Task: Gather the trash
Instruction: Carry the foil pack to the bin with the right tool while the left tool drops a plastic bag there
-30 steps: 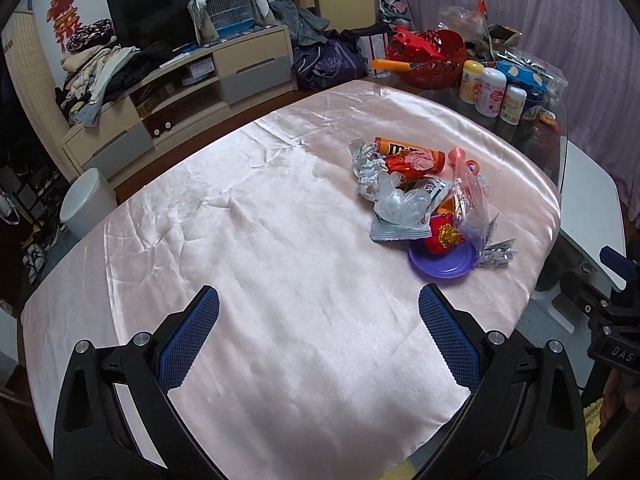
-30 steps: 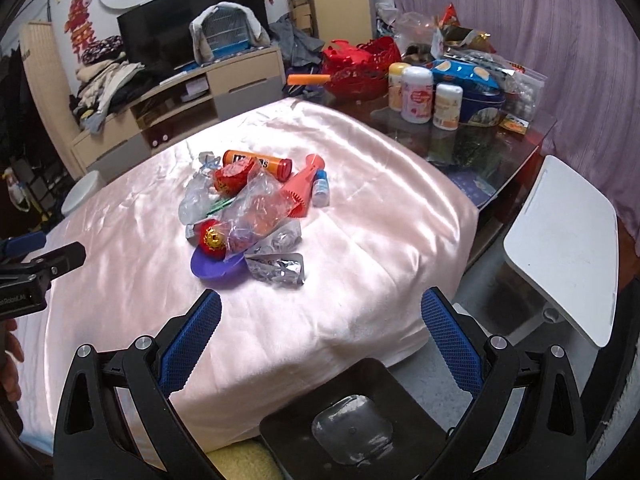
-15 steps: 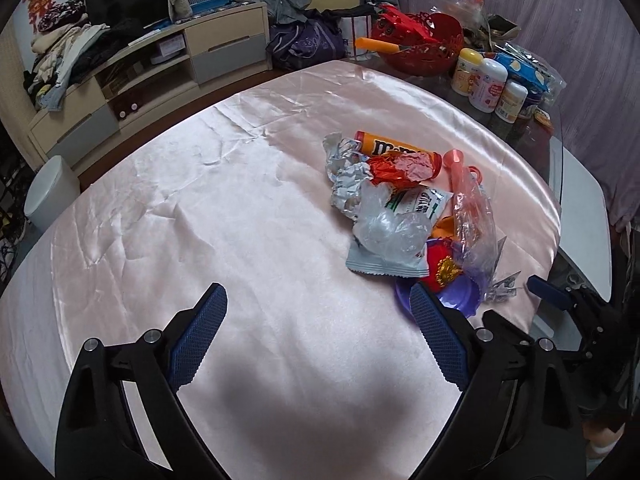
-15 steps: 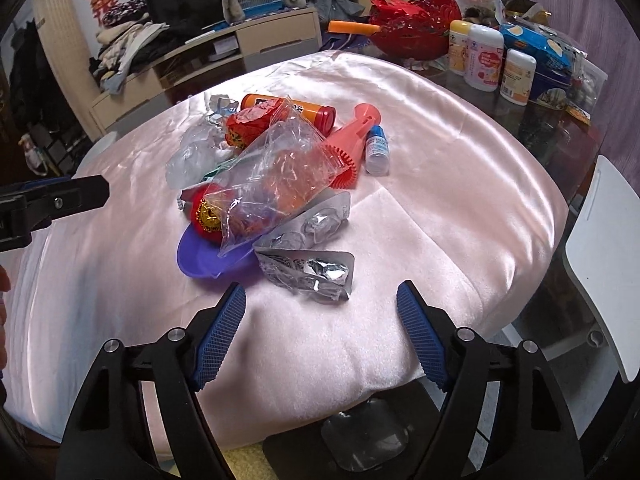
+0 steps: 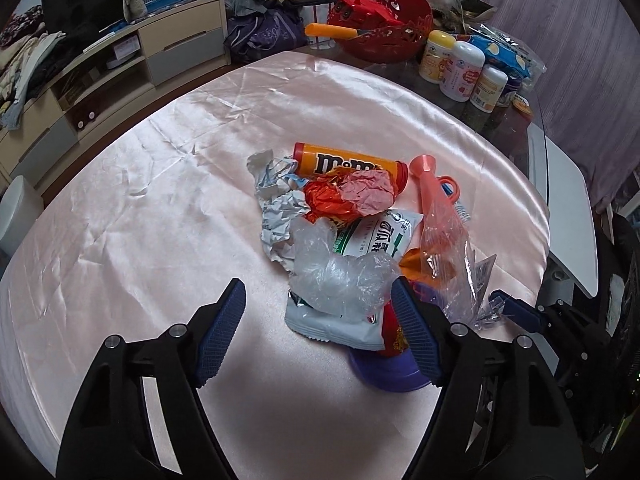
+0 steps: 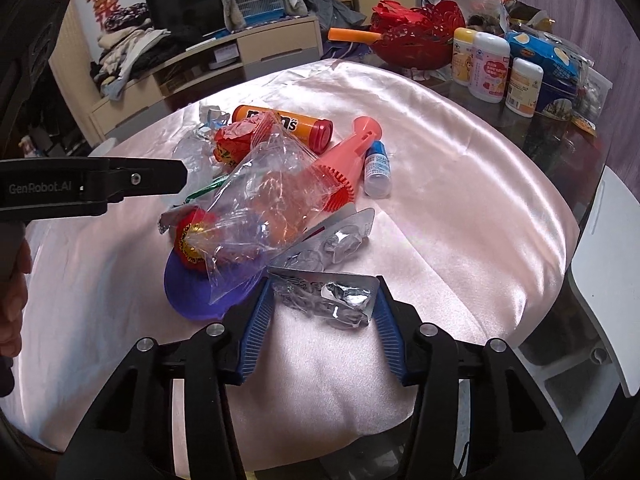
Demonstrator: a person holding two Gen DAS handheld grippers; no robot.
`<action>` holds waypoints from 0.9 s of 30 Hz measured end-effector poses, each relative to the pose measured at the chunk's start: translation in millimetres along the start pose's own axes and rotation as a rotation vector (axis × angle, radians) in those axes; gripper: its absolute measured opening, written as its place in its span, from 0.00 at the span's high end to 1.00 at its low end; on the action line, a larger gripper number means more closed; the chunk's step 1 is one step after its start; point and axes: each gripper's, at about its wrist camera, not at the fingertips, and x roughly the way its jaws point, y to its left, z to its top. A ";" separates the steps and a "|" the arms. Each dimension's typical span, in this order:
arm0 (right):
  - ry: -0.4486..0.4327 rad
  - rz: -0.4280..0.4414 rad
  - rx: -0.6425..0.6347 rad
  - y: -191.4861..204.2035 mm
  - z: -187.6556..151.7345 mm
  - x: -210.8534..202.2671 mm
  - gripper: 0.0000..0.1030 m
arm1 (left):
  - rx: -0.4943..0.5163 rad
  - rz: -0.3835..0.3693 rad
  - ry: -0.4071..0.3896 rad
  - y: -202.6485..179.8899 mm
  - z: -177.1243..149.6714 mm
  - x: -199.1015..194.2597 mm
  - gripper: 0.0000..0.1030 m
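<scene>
A pile of trash lies on the pink satin tablecloth [image 5: 132,220]: an orange candy tube [image 5: 344,162], crumpled red wrapper [image 5: 352,196], clear crumpled plastic [image 5: 340,276], white snack packet [image 5: 360,320], clear plastic bag [image 6: 264,204], purple lid [image 6: 192,292] and silver blister packs [image 6: 328,296]. My left gripper [image 5: 318,328] is open, its jaws either side of the clear plastic and snack packet. My right gripper [image 6: 322,324] is open, its jaws flanking the nearer blister pack. The left gripper's body also shows in the right wrist view [image 6: 92,188].
A pink funnel-shaped toy [image 6: 348,160] and a small dropper bottle [image 6: 378,170] lie beside the pile. A red basket [image 5: 384,32], several jars [image 5: 464,66] and snack bags stand at the table's far end. A white stool [image 6: 608,272] stands right of the table.
Both grippers have moved in toward the pile and lower. The right gripper's jaws have narrowed and now flank the blister pack; the left now brackets the clear plastic.
</scene>
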 end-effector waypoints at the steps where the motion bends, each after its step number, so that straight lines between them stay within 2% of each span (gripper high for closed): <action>1: -0.004 0.001 0.002 -0.4 -0.6 -0.1 0.50 | 0.005 -0.008 0.006 -1.3 1.8 3.1 0.38; 4: -0.007 0.004 0.013 -4.0 -1.9 -2.9 0.51 | -0.004 -0.033 0.022 0.4 4.9 11.8 0.56; 9: -0.012 -0.010 0.050 -17.2 -6.6 -16.6 0.51 | -0.008 -0.059 0.027 3.2 7.8 18.1 0.76; 11: -0.021 -0.012 0.061 -21.4 -7.4 -24.0 0.51 | -0.007 -0.064 0.021 2.1 8.5 18.2 0.86; 15: -0.041 -0.013 0.056 -21.8 -5.4 -39.1 0.51 | 0.006 -0.064 -0.014 -3.3 8.2 1.0 0.90; 20: -0.083 0.003 0.061 -16.0 -3.5 -70.9 0.51 | 0.017 -0.041 -0.090 -7.1 2.9 -48.4 0.91; 27: -0.114 -0.030 0.051 -13.7 -23.3 -126.6 0.51 | 0.035 -0.096 -0.162 -31.0 -32.4 -114.5 0.90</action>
